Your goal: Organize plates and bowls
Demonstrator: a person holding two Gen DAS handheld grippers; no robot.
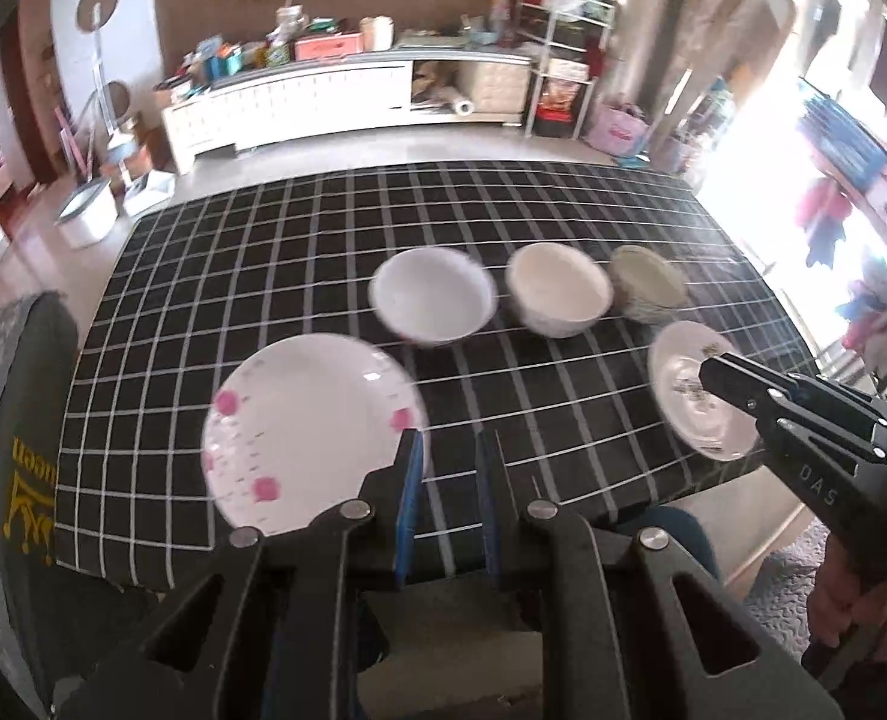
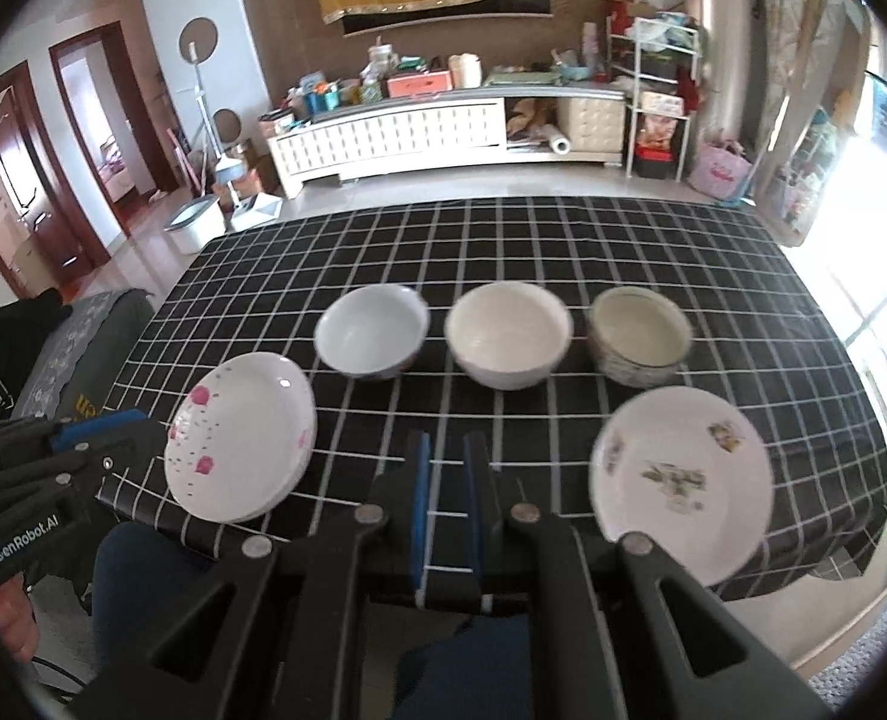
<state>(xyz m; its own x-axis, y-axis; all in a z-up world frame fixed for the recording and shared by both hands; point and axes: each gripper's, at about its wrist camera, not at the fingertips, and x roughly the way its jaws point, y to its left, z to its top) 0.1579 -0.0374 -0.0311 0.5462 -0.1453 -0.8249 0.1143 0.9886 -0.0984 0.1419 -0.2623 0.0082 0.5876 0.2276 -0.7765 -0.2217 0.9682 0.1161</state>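
Three bowls stand in a row across the middle of the checked tablecloth (image 2: pixel 563 240): a bluish-white bowl (image 2: pixel 372 331) on the left, a cream bowl (image 2: pixel 508 333) in the centre, and a patterned bowl (image 2: pixel 638 336) on the right, each close to its neighbour but apart. Nearer the front edge lie two plates, a pink-flowered plate (image 2: pixel 240 437) on the left (it seems to sit on another plate beneath) and a plate with a brown motif (image 2: pixel 680 480) on the right. Left gripper (image 1: pixel 451 468) hangs over the cloth's front edge just beside the pink-flowered plate, fingers parted and holding nothing. Right gripper (image 2: pixel 446 468) hangs between the two plates, likewise parted with a narrow gap, empty.
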